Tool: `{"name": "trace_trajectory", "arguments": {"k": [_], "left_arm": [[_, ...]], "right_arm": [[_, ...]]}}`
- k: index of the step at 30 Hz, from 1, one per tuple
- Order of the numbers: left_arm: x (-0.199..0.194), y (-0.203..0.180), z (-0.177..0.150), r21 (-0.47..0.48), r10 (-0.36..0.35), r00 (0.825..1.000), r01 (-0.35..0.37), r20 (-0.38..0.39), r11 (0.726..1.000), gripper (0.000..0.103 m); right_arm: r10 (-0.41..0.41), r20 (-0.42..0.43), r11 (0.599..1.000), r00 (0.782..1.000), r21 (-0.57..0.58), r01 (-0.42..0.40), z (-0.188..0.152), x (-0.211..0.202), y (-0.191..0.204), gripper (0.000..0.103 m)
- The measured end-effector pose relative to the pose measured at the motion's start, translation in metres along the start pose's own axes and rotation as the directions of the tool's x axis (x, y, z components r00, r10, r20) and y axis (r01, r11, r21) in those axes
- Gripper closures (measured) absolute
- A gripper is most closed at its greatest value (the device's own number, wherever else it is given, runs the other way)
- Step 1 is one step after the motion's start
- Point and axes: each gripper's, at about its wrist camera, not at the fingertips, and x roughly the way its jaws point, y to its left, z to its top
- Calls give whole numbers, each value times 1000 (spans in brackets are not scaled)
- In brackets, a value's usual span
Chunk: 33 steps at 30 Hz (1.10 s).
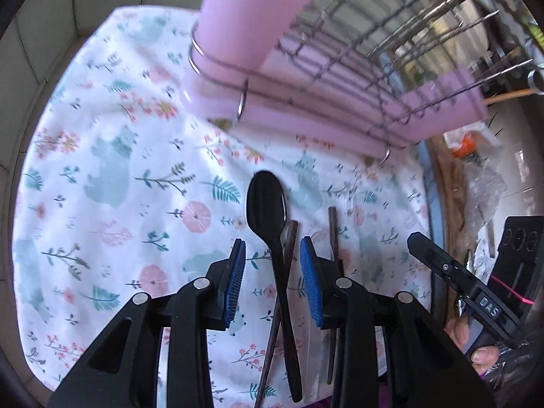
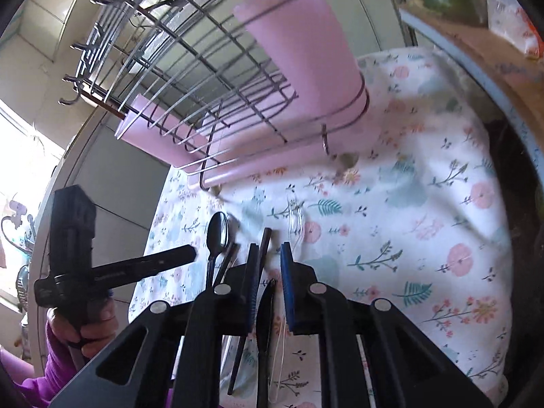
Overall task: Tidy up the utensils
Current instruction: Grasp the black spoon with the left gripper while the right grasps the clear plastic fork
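The spoon [image 1: 272,234] handle and the chopsticks [image 1: 287,255] run out past the bottom edge in the left view. The rack [image 1: 357,51] and its pink cup [image 1: 258,13] are blurred and cut by the top edge. In the right view a dark utensil [image 2: 264,319] sits between the pads, its type unclear (knife or fork). Clutter [image 1: 476,170] beyond the cloth is too smeared to name.
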Motion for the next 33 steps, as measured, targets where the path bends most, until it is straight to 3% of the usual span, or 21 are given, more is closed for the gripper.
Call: {"name": "trace_trajectory", "arguments": {"k": [5,9,15,21,27,33], "left_arm": [[20,-5,5,11,35,998,-34,-53,999,70],[31,-5,8,3,52,996,-52,-77,999,82],[35,-12,14,26,63,996,-61,-64,998,94],[19,-5,12,21,38,999,-38,-1,999,95],[0,5,9,5,3,999,-3,41,1000,95],[-6,10,8,1,-18,998,18,60,1000,95]], "right_arm": [[0,-18,1000,1000,22,1,0,8,-6,89],[13,-23,998,1000,57,-12,2,11,-14,88],[11,-34,998,999,68,-9,5,12,-18,88],[-1,-66,998,998,66,6,12,21,-16,87],[-64,-108,997,992,27,68,24,46,-4,80],[-181,-125,983,975,-44,177,33,69,8,79]]}}
